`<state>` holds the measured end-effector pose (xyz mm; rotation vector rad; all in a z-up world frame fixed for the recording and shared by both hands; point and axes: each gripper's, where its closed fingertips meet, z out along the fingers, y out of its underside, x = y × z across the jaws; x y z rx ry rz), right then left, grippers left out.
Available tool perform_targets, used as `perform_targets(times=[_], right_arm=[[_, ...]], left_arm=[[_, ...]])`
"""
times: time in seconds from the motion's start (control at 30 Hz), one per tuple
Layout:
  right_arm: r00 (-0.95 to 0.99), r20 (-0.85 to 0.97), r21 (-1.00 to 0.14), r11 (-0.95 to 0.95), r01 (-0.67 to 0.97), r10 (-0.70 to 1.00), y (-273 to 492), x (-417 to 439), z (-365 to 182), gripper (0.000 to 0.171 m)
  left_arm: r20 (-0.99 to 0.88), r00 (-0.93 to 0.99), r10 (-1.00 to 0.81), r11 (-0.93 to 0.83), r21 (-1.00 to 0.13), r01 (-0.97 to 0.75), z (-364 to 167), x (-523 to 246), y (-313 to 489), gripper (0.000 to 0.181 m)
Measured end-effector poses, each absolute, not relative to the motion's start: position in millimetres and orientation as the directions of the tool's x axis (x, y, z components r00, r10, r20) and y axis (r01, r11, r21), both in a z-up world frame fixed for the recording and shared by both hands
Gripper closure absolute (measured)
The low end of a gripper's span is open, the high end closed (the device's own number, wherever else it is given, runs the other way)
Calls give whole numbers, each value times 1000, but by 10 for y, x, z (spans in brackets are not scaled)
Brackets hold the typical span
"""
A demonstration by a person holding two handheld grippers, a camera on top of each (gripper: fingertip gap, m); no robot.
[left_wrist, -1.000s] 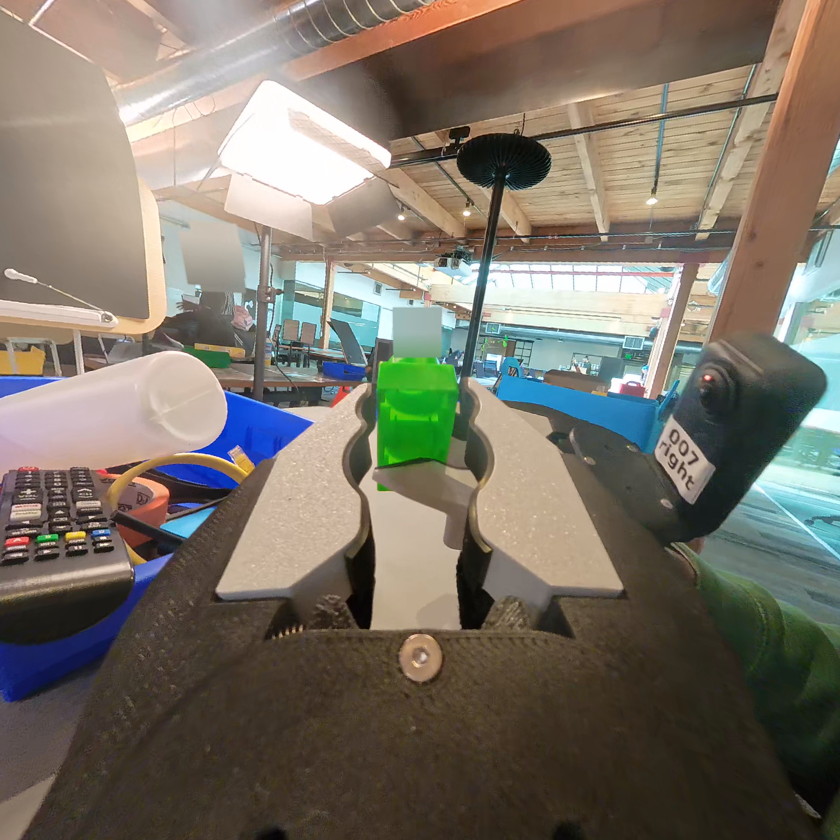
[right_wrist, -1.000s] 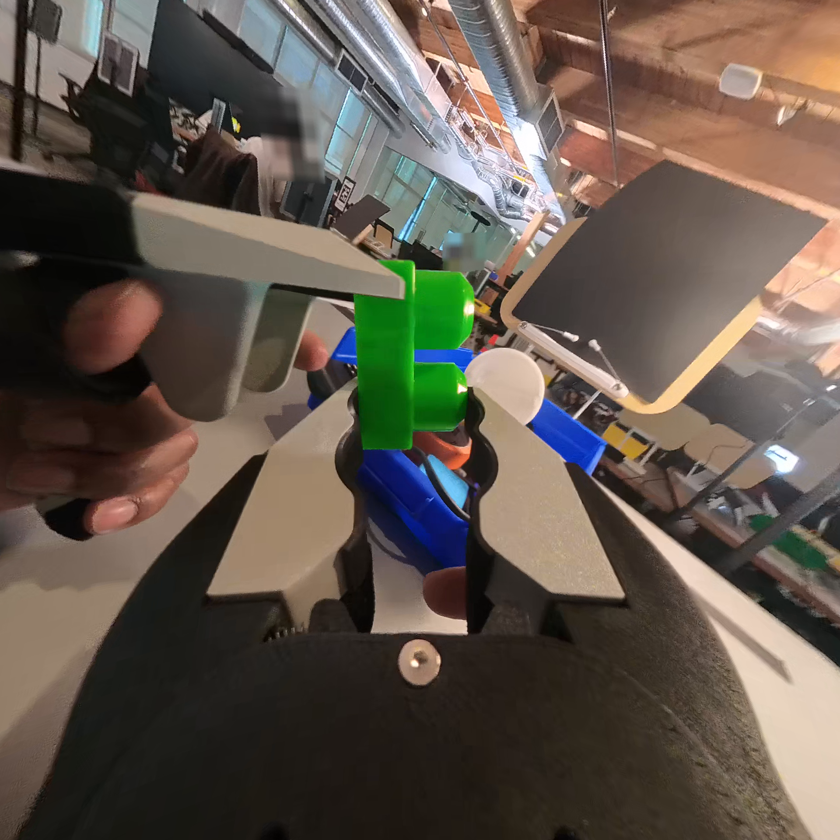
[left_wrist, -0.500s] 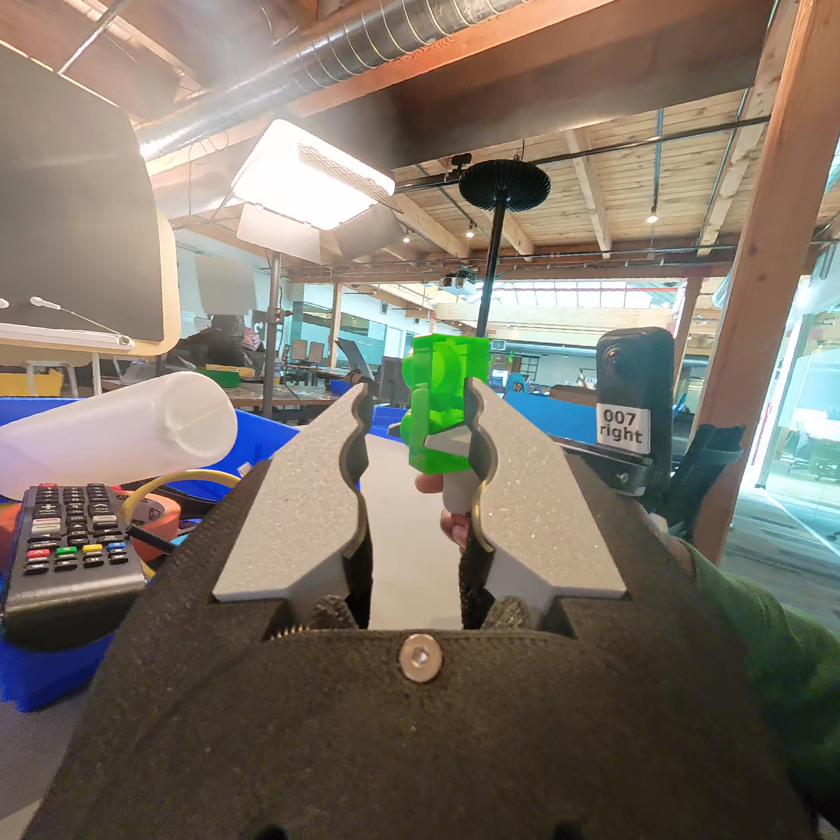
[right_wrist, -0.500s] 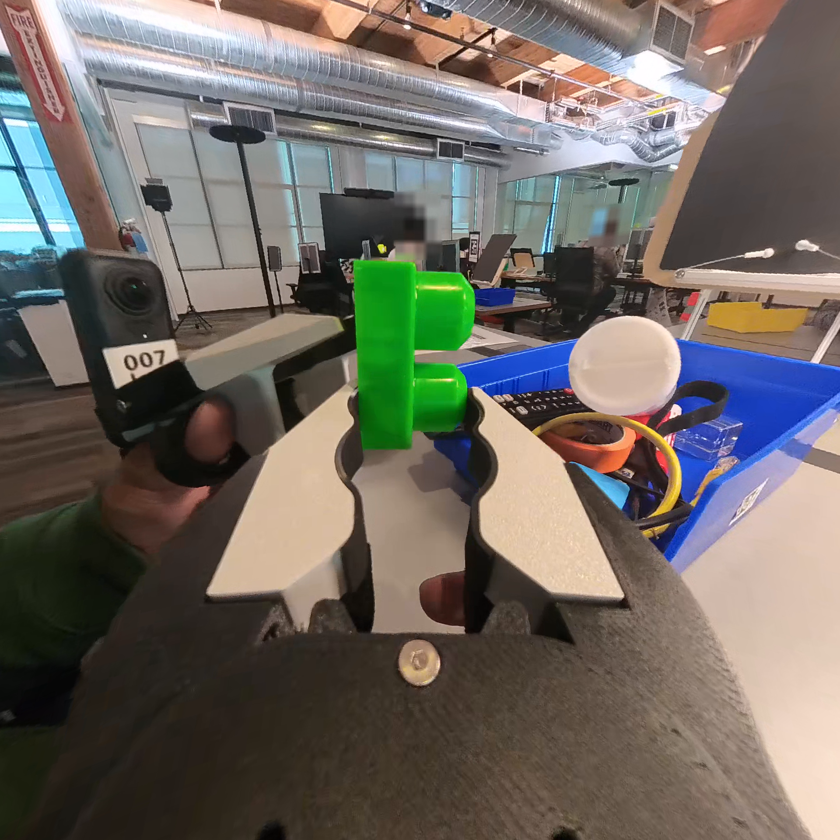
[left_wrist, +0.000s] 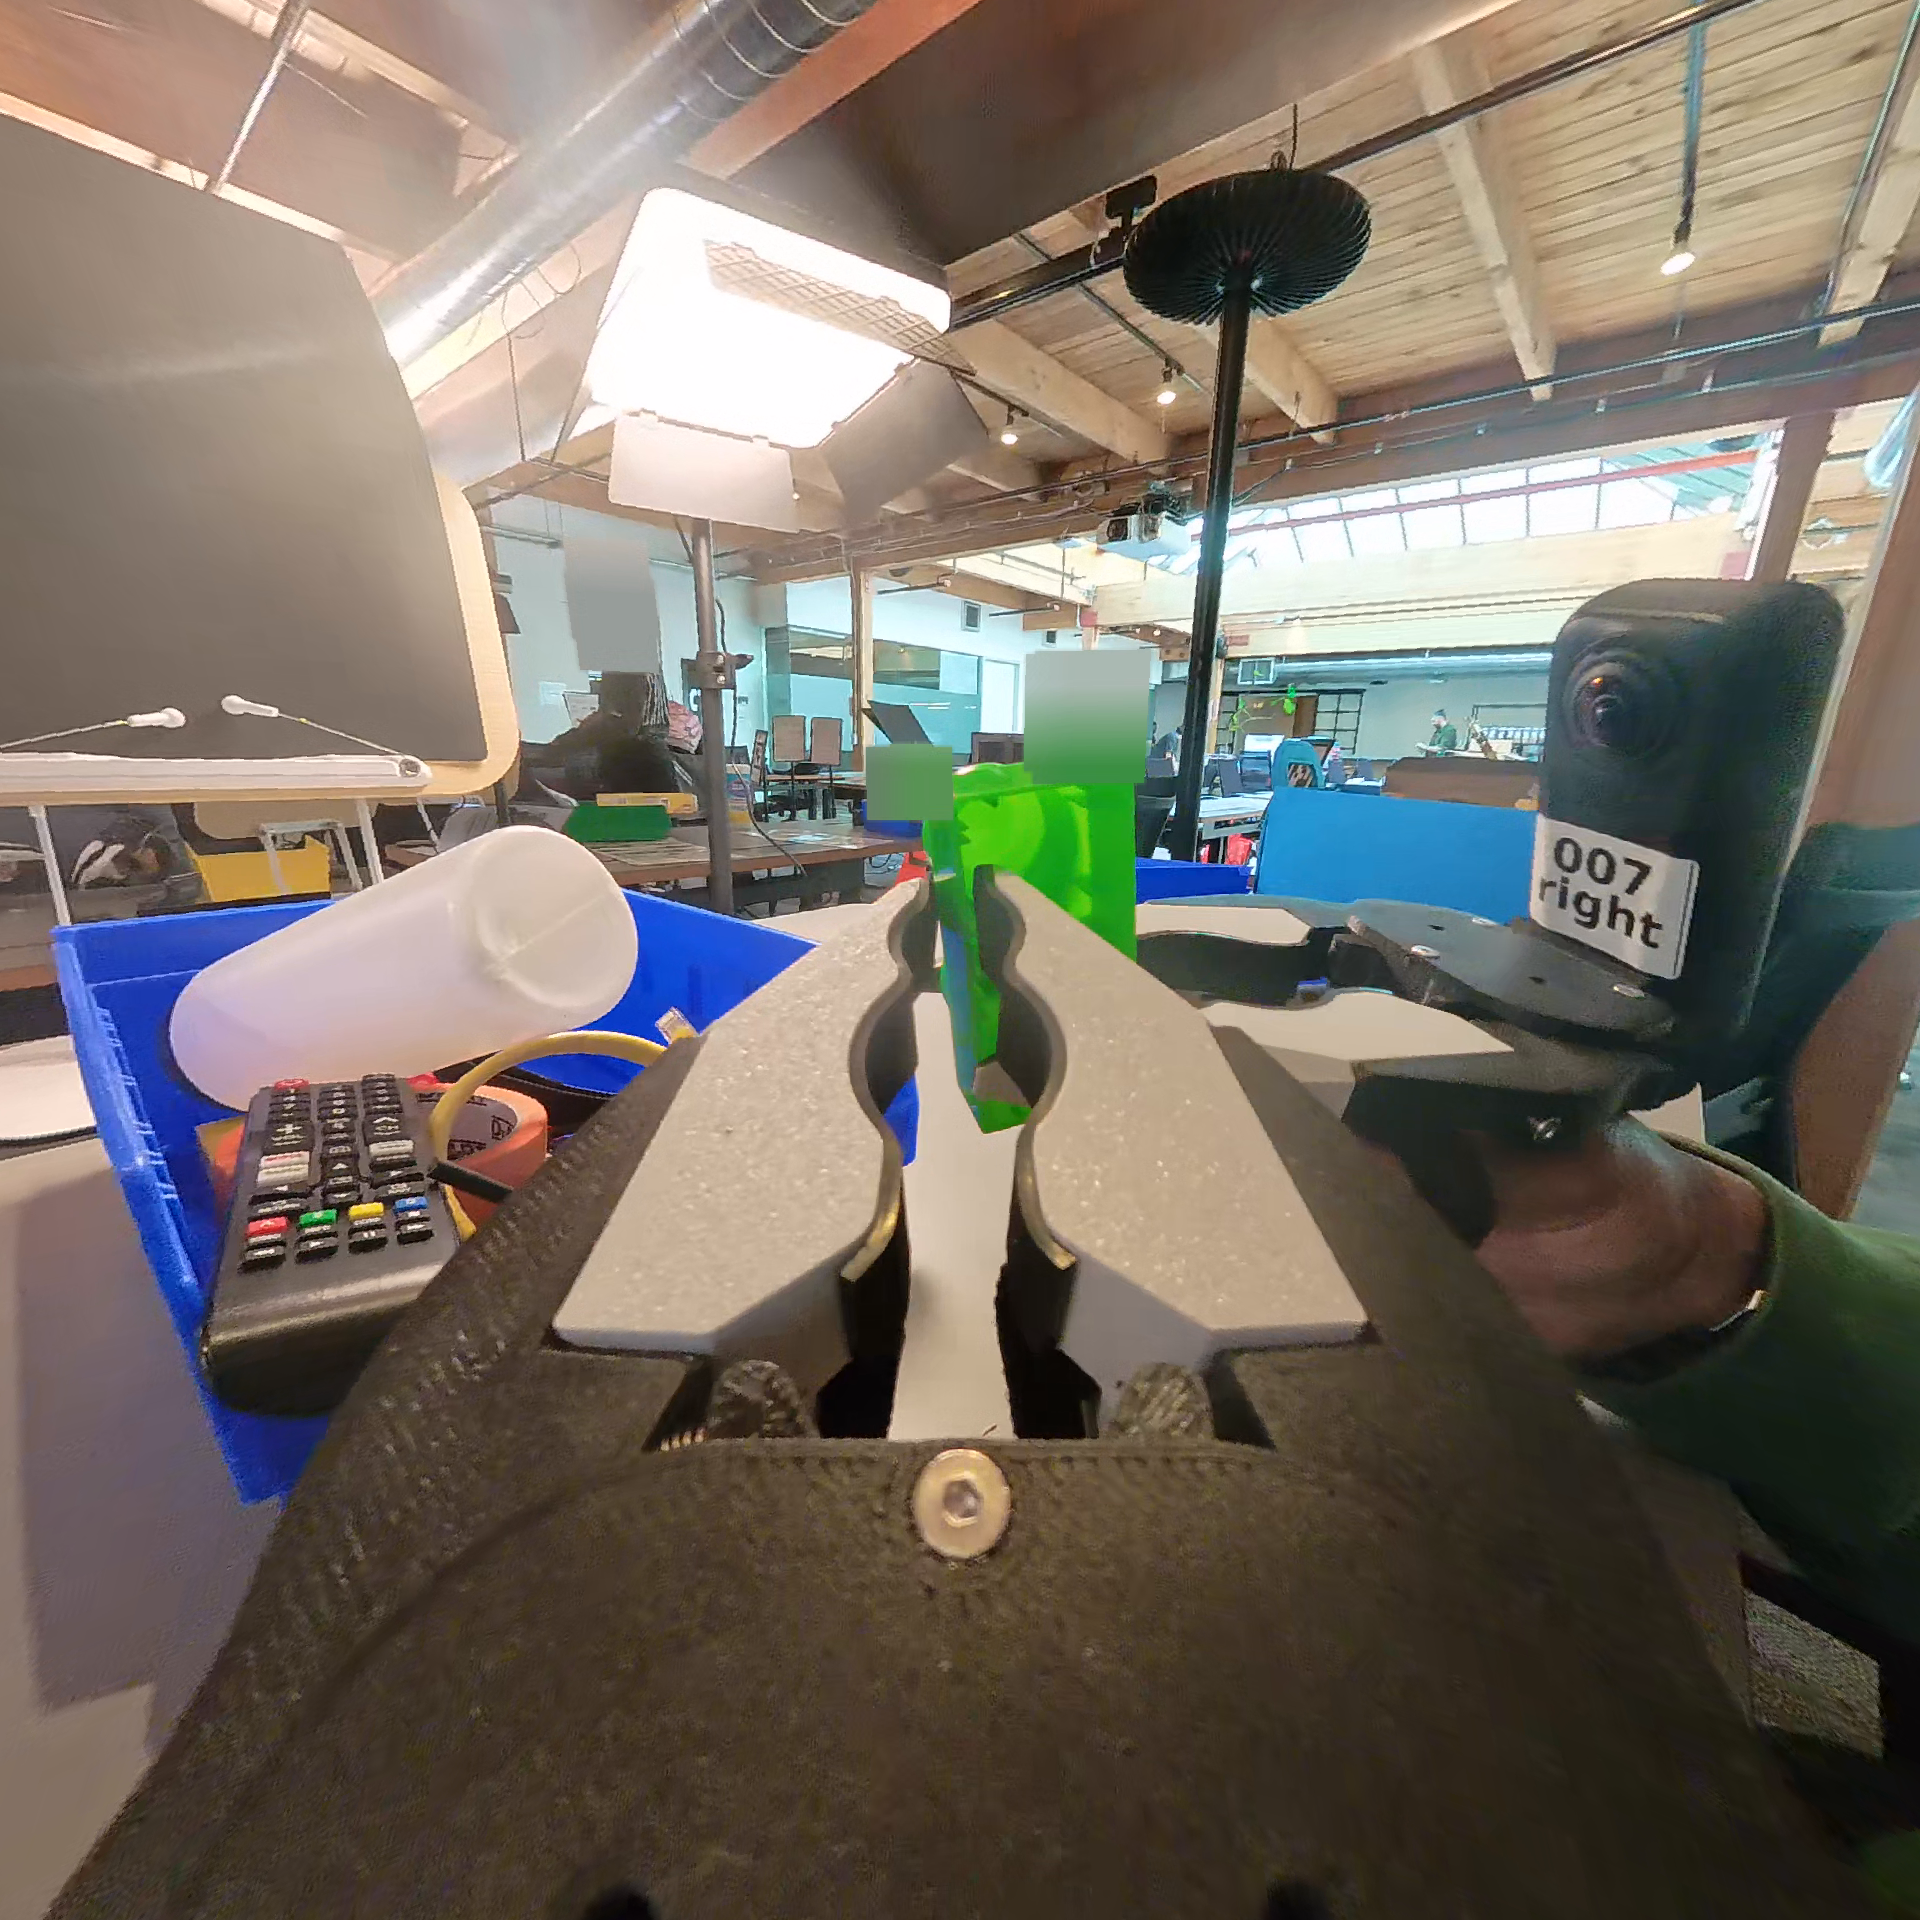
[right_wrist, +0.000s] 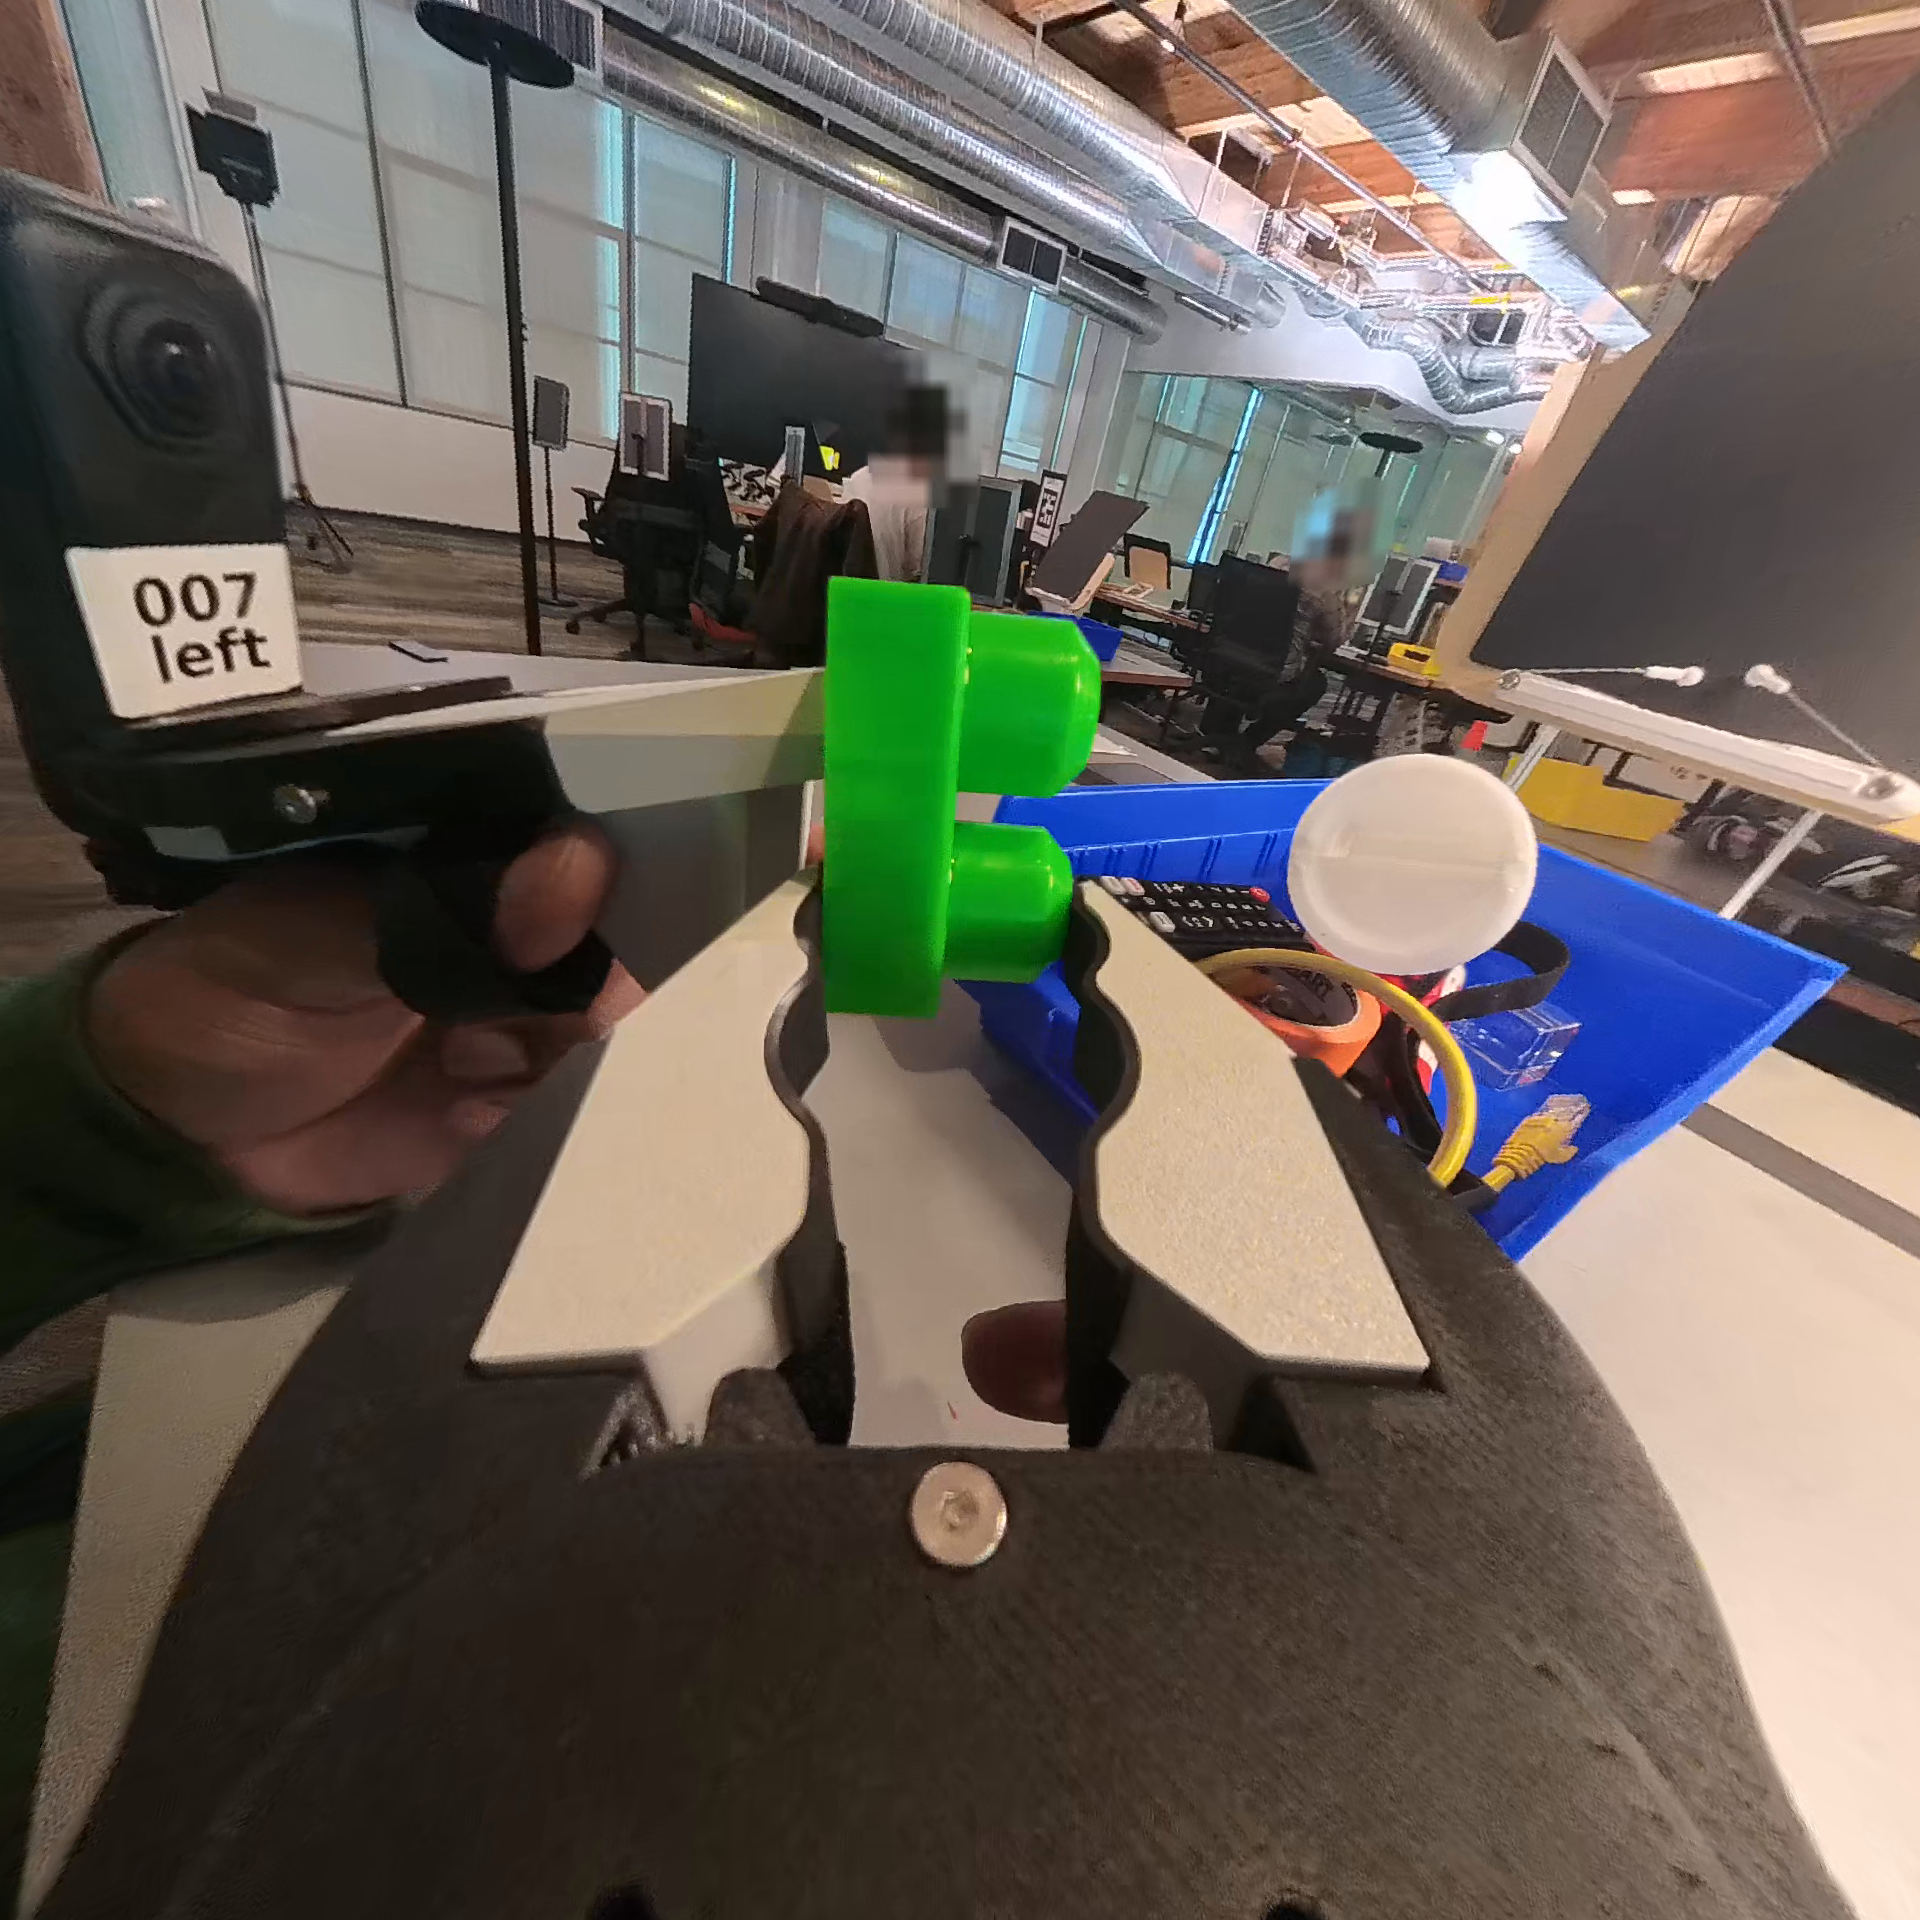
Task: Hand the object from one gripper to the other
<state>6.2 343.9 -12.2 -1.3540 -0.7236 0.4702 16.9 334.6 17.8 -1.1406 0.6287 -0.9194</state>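
nearby, blue bin (right_wrist: 1683, 977) holds remote (left_wrist: 322, 1216).

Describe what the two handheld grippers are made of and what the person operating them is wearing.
Both the left gripper and the right gripper have a textured black body, one silver screw, and two flat grey fingers with wavy black inner edges. Each carries a black camera with a white label. The person wears a green sleeve.
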Motion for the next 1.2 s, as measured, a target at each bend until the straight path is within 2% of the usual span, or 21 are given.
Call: perform_targets(times=[0.27, 0.53, 0.73, 0.87, 1.07, 1.2], right_arm=[[716, 347, -936, 272, 224, 606, 3446, 43, -135, 126], [673, 557, -830, 355, 430, 487, 3475, -6, -248, 125], [705, 508, -861, 327, 391, 495, 3505, 49, -213, 125], [696, 531, -846, 345, 406, 484, 3491, 30, -210, 125], [664, 572, -820, 354, 450, 481, 3477, -17, -271, 125], [666, 565, -825, 347, 447, 487, 3478, -15, -276, 125]], left_arm=[[53, 558, -828, 147, -940, 308, 210, 53, 3431, 176], [62, 645, -762, 193, -928, 318, 253, -113, 3528, 176], [31, 666, -746, 220, -932, 290, 250, -105, 3530, 176], [73, 653, -754, 189, -927, 323, 247, -129, 3559, 176], [276, 483, -831, 12, -859, 511, 279, -174, 3584, 176], [461, 181, -869, -263, -740, 619, 265, -90, 3549, 176]])
